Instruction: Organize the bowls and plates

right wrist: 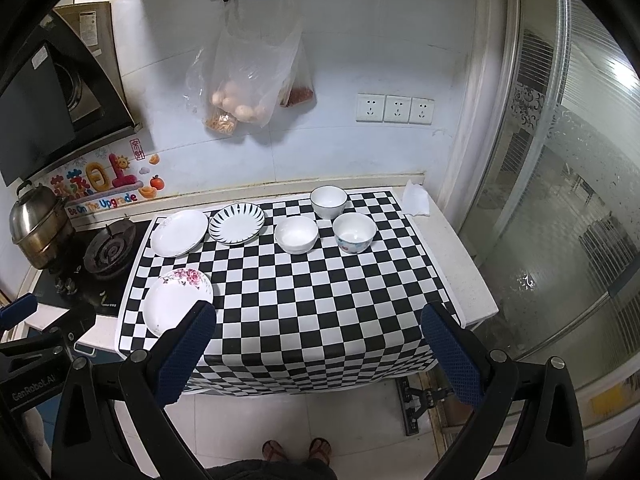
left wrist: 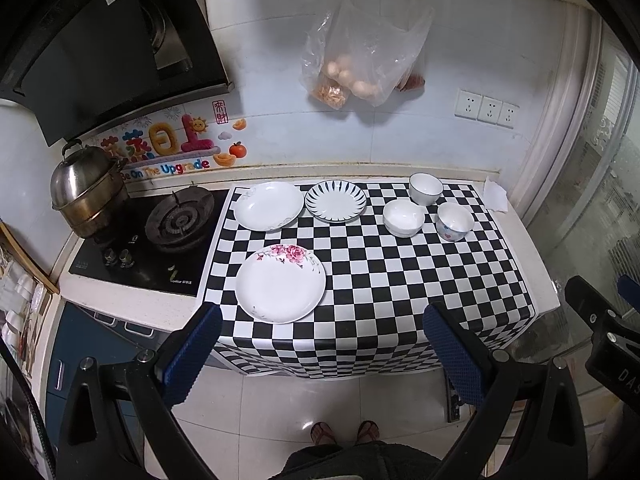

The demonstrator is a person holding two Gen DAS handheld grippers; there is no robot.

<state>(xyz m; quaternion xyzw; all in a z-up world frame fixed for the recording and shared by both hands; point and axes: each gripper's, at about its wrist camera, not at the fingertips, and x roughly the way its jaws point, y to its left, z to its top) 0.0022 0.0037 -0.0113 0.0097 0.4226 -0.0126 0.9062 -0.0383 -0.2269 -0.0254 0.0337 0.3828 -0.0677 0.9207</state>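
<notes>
Three plates lie on the checkered cloth: a pink-flowered plate nearest me, a plain white plate behind it, and a blue-striped plate beside that. Three bowls stand at the far right: a dark-rimmed white bowl, a plain white bowl and a patterned bowl. My left gripper and right gripper are both open and empty, held back above the counter's front edge.
A gas hob with a steel steamer pot sits left of the cloth. Plastic bags of food hang on the wall above. A crumpled tissue lies at the far right corner. A glass door stands right; feet below.
</notes>
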